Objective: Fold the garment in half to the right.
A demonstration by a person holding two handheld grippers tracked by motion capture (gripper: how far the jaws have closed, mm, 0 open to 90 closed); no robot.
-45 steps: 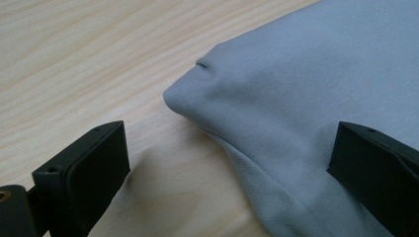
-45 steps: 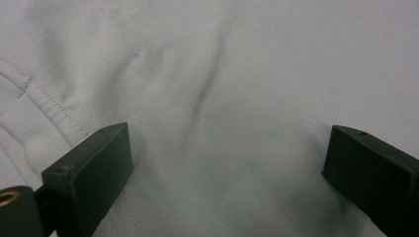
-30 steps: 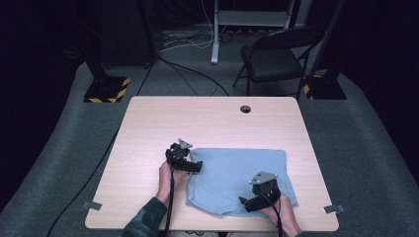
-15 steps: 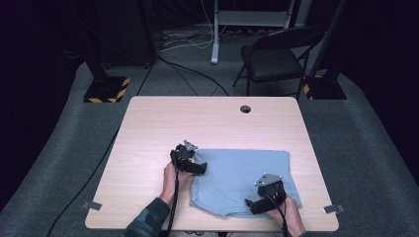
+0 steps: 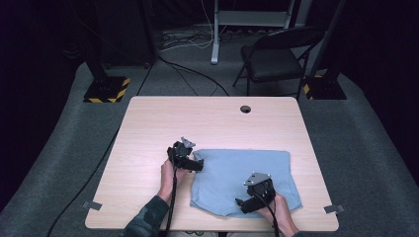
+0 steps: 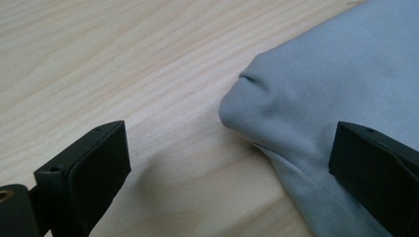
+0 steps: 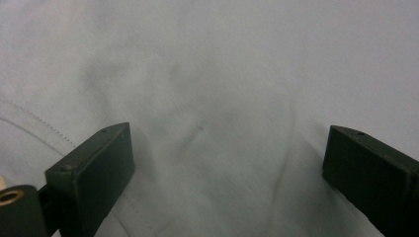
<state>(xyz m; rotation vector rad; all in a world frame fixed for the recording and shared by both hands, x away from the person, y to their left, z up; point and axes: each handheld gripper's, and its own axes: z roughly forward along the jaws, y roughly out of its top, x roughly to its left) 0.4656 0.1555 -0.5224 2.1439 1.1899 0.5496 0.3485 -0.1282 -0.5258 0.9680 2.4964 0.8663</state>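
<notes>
On the pale wooden table (image 5: 207, 123), a light blue garment (image 5: 247, 170) was laid flat across the near right part, its lower edge close to the table's near edge. A round cable hole (image 5: 245, 109) was seen near the far edge, and a black folding chair (image 5: 276, 61) stood on the grey floor beyond the table.

The left hand-held gripper (image 5: 198, 165) was held at the garment's far left corner, its jaws spread wide apart. In the left gripper view, that rounded corner (image 6: 247, 106) was seen lying between the jaws, one jaw over bare wood and the other over the cloth; no cloth was pinched.

The right hand-held gripper (image 5: 242, 205) was held low over the garment's near portion, with its jaws likewise wide apart. In the right gripper view, a stitched seam (image 7: 39, 123) was seen by one jaw, and nothing was gripped.
</notes>
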